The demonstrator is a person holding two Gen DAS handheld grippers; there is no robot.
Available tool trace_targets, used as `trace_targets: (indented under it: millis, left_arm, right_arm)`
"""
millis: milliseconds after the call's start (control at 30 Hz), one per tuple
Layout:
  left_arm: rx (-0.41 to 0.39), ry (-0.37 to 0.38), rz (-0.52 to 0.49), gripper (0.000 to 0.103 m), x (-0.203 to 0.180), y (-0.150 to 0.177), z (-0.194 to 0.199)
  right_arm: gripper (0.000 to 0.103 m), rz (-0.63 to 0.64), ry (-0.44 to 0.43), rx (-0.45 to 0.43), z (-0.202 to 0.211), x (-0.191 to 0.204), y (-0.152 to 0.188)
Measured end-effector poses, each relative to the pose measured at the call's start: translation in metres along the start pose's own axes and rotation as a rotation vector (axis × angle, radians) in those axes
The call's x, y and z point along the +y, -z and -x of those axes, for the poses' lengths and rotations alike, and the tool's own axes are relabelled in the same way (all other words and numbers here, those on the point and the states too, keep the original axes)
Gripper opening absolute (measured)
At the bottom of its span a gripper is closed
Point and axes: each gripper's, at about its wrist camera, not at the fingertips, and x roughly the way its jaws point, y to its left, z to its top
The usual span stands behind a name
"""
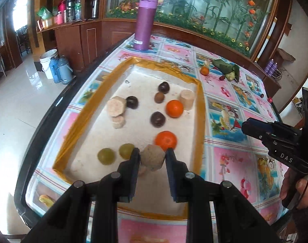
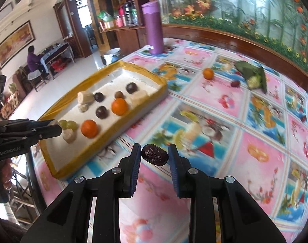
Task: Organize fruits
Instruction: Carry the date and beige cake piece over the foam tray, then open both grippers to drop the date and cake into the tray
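Sitting in the tray (image 1: 201,109), two oranges (image 1: 174,108), two grapes (image 1: 106,156) and three dark fruits (image 1: 157,119) are counted, while a banana chunk (image 1: 152,157) is clamped by the left claw (image 1: 151,154) and a date (image 2: 154,157) by the right claw (image 2: 154,156).

Right tool (image 2: 154,158): both fingers pinch a dark wrinkled date (image 2: 154,157), held above the desk (image 2: 224,141), right of the tray. Tray (image 2: 133,119), yellow-taped rim, white floor: holds two oranges (image 2: 119,106), dark round fruits (image 2: 102,112), pale banana chunks (image 2: 85,97), green grapes (image 2: 71,125). Left tool (image 2: 54,128): over the tray's near left corner, fingers on a pale chunk (image 2: 69,135). Beyond the tray: purple flask (image 2: 153,27). Far right of the tray: loose orange (image 2: 208,73), small red fruit (image 2: 235,83), leaf-wrapped bundle (image 2: 253,77).
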Motion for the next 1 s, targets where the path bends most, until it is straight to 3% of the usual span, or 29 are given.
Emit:
trace_targets:
  millis: [200,533,1000]
  left_arm:
    - [0.021,-0.029,0.001,0.028,0.031,0.001,-0.001]
    - [0.074,0.037,-0.061,0.029,0.016,0.007,-0.019]
    - [0.101,-0.034,0.035,0.029,0.054,-0.025,-0.059]
  right_arm:
    - [0.027,0.055,-0.050,0.004,-0.024,0.030,-0.025]
    - [0.027,0.108,-0.086,0.062,-0.070,0.053,-0.048]
    - [0.027,0.178,-0.089,0.131,-0.101,0.065,-0.047]
